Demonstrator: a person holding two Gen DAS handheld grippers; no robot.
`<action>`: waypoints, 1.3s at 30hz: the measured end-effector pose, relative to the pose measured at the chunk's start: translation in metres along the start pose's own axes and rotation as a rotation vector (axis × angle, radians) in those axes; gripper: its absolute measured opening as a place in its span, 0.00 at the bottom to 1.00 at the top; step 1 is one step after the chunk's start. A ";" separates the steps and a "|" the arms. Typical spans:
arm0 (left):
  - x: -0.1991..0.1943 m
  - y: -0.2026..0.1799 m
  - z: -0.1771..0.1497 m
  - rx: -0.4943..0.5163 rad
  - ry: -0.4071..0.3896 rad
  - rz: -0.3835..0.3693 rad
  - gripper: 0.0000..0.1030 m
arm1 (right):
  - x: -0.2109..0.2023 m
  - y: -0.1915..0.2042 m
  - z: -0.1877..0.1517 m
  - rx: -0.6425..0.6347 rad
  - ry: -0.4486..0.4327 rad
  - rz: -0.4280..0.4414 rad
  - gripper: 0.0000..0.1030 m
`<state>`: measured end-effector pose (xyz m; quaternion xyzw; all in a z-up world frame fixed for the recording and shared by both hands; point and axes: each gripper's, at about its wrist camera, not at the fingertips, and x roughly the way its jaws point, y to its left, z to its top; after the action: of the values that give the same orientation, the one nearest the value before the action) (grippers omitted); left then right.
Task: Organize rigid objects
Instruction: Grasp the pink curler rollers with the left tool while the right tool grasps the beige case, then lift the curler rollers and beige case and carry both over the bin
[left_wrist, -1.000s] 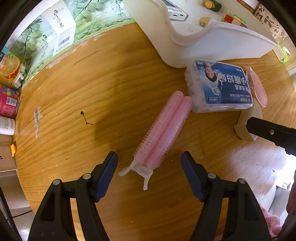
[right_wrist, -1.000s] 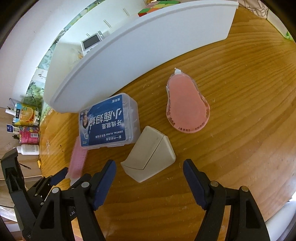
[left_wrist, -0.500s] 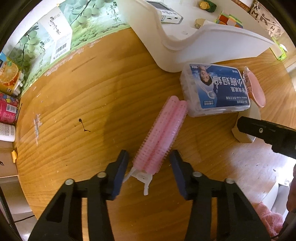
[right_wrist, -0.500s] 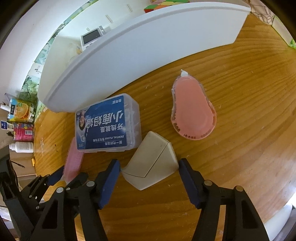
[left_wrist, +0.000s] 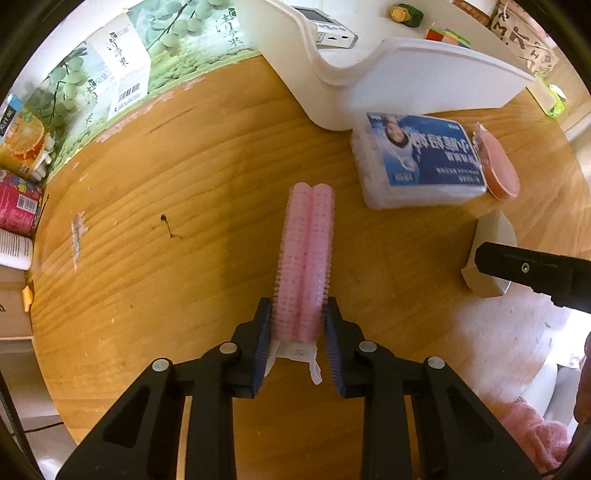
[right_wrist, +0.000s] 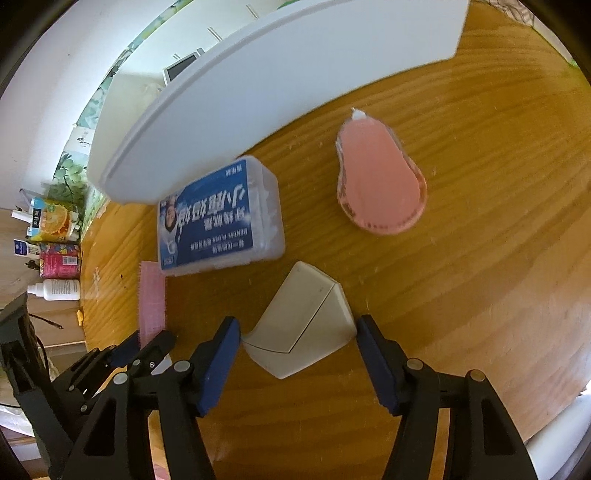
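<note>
Pinching the pink hair roller clip (left_wrist: 306, 258) near its white hinge end, my left gripper (left_wrist: 298, 345) has both blue pads pressed against its bristled sides; the clip points away from me over the round wooden table (left_wrist: 184, 206). Far right lies the dental floss box (left_wrist: 421, 162), its blue label in Chinese characters I read only upside down, with the pink pear-shaped case (left_wrist: 496, 166) touching its right end. A white tray (left_wrist: 424, 81) curves behind them. Bare wood spreads wide to my left, out to the green fruit carton (left_wrist: 122, 70) at the far rim.

From the right wrist, my right gripper (right_wrist: 297, 350) is spread, its pads either side of the beige wedge-shaped box (right_wrist: 303, 325), neither clearly touching. The floss label here shows "DENTAL FLOSS" reversed. Open wood runs rightward to the table edge.
</note>
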<state>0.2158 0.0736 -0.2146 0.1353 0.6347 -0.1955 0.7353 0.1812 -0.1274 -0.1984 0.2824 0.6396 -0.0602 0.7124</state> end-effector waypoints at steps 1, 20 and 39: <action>-0.002 -0.002 -0.005 0.001 -0.001 0.000 0.28 | -0.001 -0.002 -0.002 0.003 0.000 0.002 0.63; -0.081 -0.021 -0.051 0.004 -0.315 -0.110 0.28 | -0.061 -0.024 -0.024 -0.014 -0.096 0.059 0.63; -0.105 -0.040 0.004 -0.092 -0.431 -0.097 0.28 | -0.144 -0.039 0.032 -0.143 -0.299 0.050 0.63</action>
<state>0.1885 0.0488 -0.1087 0.0261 0.4770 -0.2258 0.8490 0.1663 -0.2147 -0.0740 0.2350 0.5219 -0.0381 0.8191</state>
